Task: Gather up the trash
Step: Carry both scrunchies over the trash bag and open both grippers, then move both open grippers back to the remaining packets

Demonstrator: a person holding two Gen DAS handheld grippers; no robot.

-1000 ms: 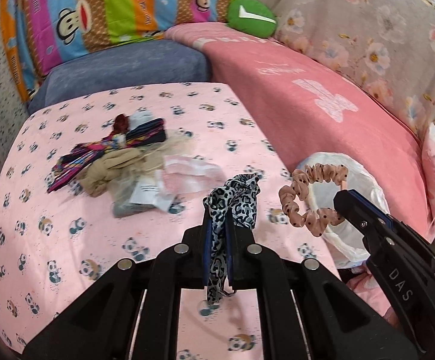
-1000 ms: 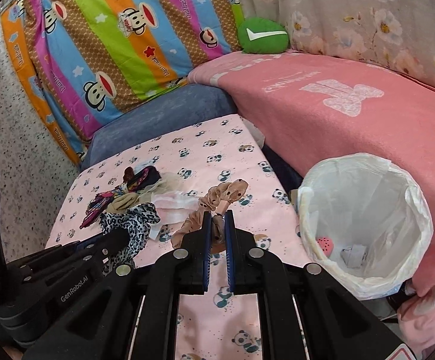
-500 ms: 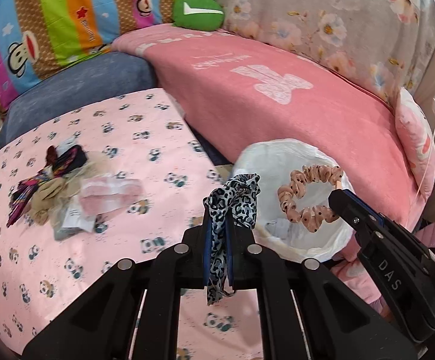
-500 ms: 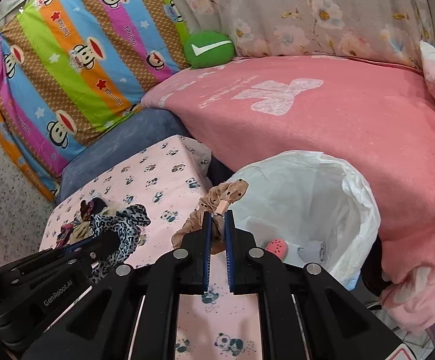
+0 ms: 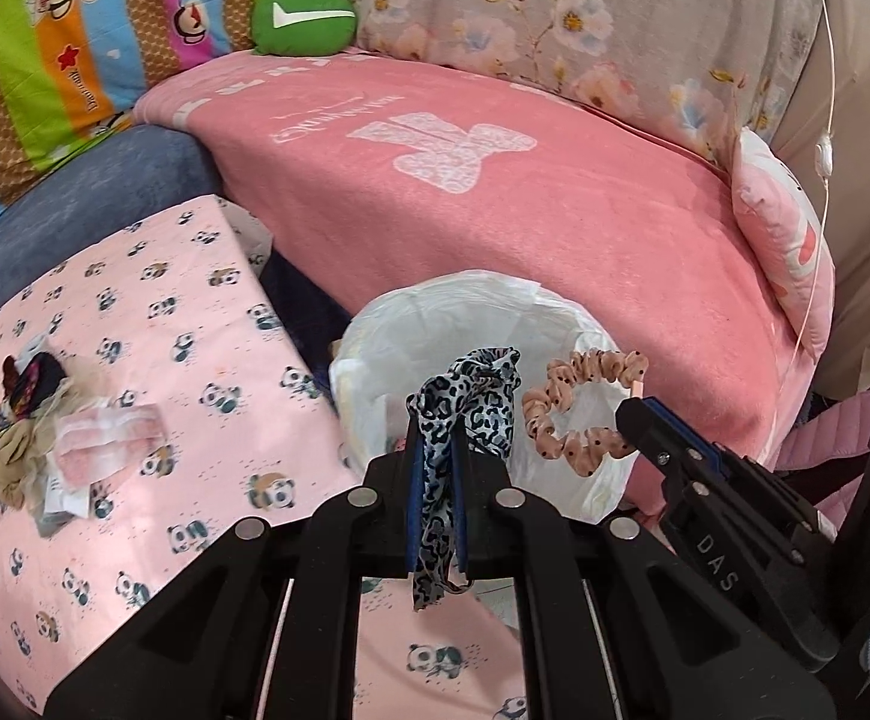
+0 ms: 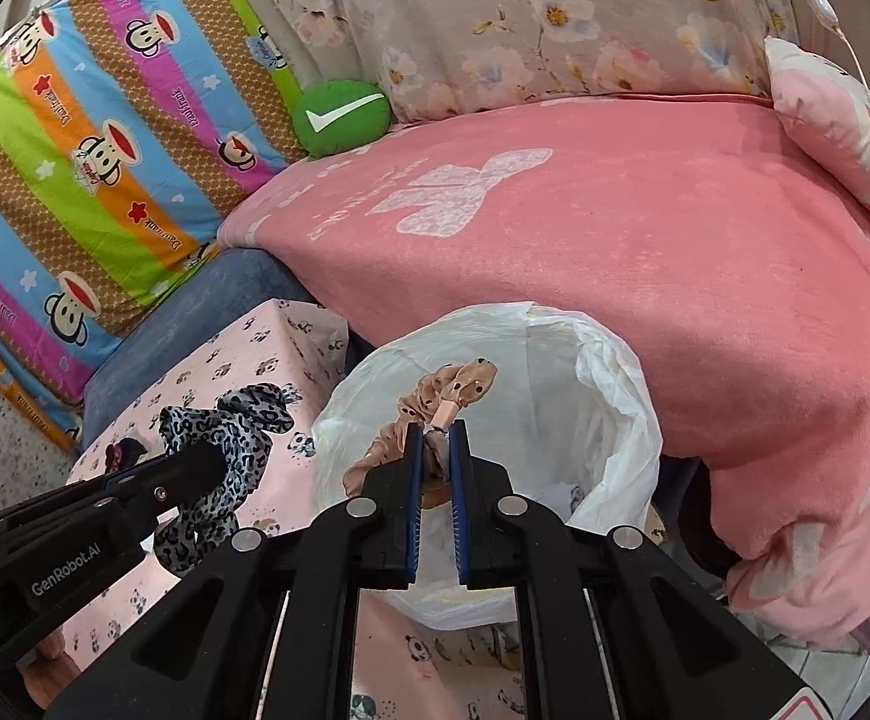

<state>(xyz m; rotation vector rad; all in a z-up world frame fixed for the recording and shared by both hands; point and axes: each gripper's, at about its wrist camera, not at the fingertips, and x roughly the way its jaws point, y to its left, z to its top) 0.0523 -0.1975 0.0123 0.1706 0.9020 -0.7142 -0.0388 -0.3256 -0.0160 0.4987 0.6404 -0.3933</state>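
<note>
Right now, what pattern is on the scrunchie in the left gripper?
Leopard print, black spots on grey-white fabric. The scrunchie shows best in the left wrist view.

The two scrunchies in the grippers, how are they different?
The leopard scrunchie is grey with black blotches; the peach scrunchie is tan-pink with small dark dots. The left gripper pinches the leopard one, the right gripper the peach one. Both hang in shut jaws by the white bin bag.

Left gripper (image 5: 435, 450) pinches a leopard scrunchie (image 5: 471, 402) (seemingly over the white-lined bin (image 5: 375, 354)).
</note>
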